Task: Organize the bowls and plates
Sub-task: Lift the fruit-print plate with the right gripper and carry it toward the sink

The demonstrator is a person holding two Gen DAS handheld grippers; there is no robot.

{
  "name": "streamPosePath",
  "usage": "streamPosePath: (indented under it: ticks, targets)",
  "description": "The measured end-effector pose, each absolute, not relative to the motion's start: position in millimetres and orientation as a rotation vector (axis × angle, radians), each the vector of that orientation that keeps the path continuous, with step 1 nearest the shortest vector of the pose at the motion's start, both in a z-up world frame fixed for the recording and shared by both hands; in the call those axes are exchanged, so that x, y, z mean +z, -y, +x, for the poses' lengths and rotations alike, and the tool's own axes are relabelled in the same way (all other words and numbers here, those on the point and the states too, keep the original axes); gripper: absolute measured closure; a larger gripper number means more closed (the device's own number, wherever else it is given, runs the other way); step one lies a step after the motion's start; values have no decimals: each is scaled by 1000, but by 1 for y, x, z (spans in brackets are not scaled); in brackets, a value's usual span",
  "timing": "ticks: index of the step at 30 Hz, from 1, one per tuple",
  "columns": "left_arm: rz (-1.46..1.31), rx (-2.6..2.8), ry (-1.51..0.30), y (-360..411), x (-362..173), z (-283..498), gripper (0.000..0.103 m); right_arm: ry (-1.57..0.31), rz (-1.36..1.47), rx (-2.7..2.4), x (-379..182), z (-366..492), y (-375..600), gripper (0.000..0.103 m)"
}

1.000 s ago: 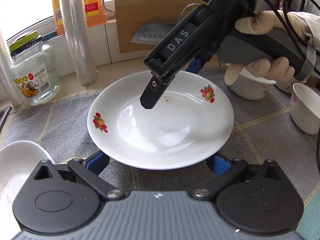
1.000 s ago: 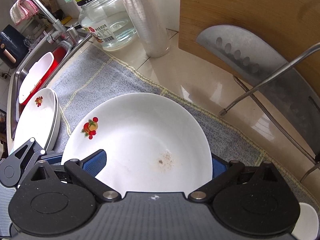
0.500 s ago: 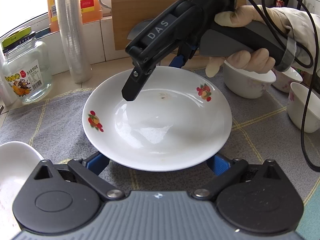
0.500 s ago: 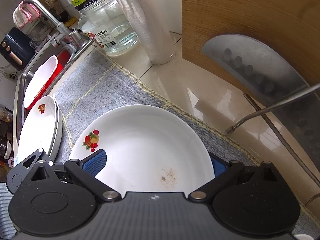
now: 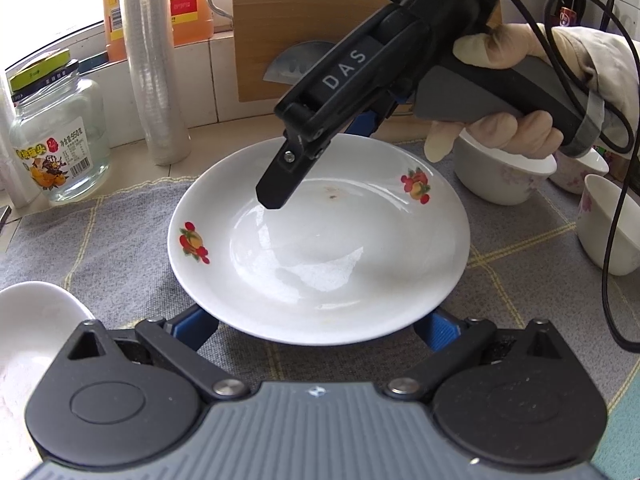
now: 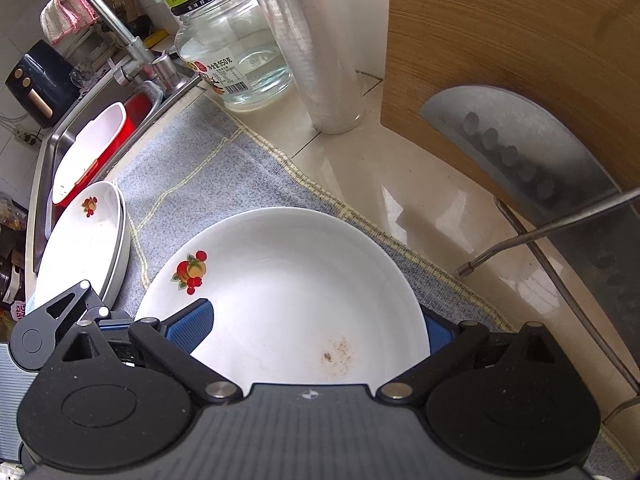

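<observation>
Grey checked mat [image 5: 120,220] carries everything; closest, the left tongs [image 5: 316,322] sit spread wide at the plate [image 5: 320,248]'s near rim. Across it, the right tongs [image 6: 316,320] look open around the far rim too, so I'd clamp one rim firmly before lifting toward the stack [image 6: 80,236].

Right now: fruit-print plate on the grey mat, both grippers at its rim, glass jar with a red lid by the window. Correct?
One error: the glass jar has a yellow-green lid, not red, as both wrist views show. The rest holds: the fruit-print plate lies on the grey mat, with the left gripper at its near rim and the right gripper at the far rim.
</observation>
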State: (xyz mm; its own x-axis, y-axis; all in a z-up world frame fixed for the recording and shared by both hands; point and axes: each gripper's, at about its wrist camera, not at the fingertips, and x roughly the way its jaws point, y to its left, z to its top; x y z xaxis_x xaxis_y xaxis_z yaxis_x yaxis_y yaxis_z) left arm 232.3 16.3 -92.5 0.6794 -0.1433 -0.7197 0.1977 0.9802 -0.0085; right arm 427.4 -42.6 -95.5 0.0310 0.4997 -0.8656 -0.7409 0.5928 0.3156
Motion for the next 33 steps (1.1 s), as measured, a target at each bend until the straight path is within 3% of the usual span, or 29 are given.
streamPosePath:
  ticks: [33]
  targets:
    - [81,-310,-826,-23,-97,245,1,-1166,-351,996,-100,426,44,0]
